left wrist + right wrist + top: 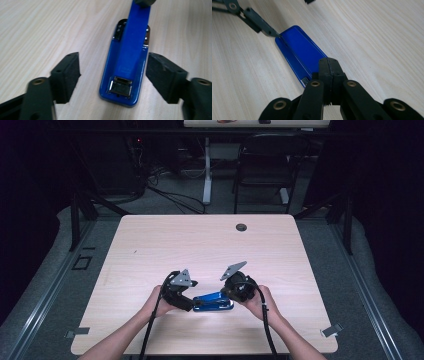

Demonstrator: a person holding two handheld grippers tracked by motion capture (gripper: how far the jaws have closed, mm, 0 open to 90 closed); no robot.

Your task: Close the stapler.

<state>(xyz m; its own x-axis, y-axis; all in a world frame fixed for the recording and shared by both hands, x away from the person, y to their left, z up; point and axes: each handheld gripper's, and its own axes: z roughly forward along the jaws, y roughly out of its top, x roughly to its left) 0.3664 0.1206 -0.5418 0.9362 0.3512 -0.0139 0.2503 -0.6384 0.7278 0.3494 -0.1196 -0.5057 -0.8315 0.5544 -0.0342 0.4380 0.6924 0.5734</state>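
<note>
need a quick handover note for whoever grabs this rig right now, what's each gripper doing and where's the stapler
Left hand-held gripper: open, jaws either side of the front end of the blue metal stapler, not touching it.
Right hand-held gripper: jaws together at the stapler's rear end, pressed down there; whether they pinch a part of it is hidden.
Stapler: lies flat on the light wooden table, near the person's edge, between both grippers, its blue top arm raised off the base.
Done: both grippers are at the stapler.
Left: probably close the left gripper on the front end; no grasp there yet.
</note>
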